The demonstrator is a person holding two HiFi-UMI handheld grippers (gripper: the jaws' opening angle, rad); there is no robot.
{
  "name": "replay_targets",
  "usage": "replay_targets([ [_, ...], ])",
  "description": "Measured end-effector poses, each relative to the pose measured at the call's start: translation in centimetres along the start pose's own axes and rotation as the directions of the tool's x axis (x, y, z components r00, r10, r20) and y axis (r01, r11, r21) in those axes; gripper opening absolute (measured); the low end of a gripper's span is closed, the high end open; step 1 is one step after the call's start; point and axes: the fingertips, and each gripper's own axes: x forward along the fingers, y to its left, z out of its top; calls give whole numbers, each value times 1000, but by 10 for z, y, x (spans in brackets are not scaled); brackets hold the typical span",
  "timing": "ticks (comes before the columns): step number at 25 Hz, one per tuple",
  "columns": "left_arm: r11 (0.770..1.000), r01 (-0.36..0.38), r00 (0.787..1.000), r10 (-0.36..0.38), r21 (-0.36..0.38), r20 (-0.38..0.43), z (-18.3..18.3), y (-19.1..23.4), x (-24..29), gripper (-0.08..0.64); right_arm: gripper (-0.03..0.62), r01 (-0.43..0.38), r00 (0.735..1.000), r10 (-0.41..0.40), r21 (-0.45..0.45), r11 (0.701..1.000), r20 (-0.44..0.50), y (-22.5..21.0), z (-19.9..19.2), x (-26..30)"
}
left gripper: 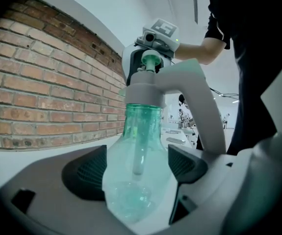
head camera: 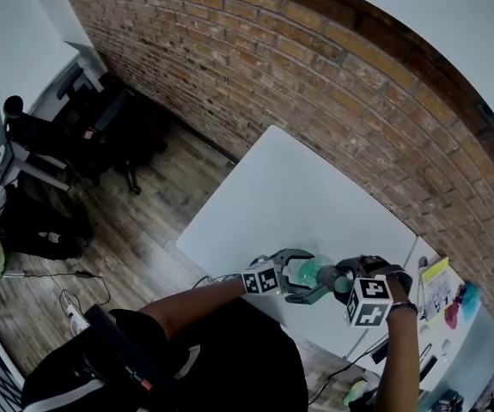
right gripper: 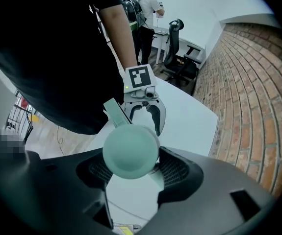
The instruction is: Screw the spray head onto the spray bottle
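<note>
Over the bench's [head camera: 298,196] near edge, our left tongs [left gripper: 137,168] grip the spray bottle [left gripper: 141,131], the spray head [left gripper: 143,89] sitting on its neck. Our right tongs [right gripper: 137,169] close on that head. A brick wall [head camera: 315,84] runs along the bench's far edge.

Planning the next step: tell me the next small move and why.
Probably roll the right gripper to twist the spray head down the neck. It grips the head from above, seated on the spray bottle, which the left gripper clamps at its body.
</note>
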Motion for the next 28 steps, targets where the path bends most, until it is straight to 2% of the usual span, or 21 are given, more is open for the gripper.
replay_targets([
  [7, 1000, 6, 1000, -6, 4, -1, 1, 0, 7, 389, 267, -12, 1000, 13, -7, 1000, 21, -1, -1, 0],
  [16, 1000, 25, 1000, -25, 16, -1, 3, -1, 13, 417, 267, -3, 1000, 3, -4, 1000, 3, 0, -1, 0],
  [19, 1000, 22, 1000, -22, 15, 0, 3, -1, 11, 417, 267, -3, 999, 1, 79, 997, 32, -2, 1, -4],
  [22, 1000, 11, 1000, -11, 7, -1, 3, -1, 11, 417, 267, 0, 996, -17, 198, 980, 84, -5, 3, -15],
  [28, 1000, -12, 1000, 12, -8, 0, 2, -1, 9, 417, 267, -16, 986, -55, 418, 908, 156, -5, 1, -33],
])
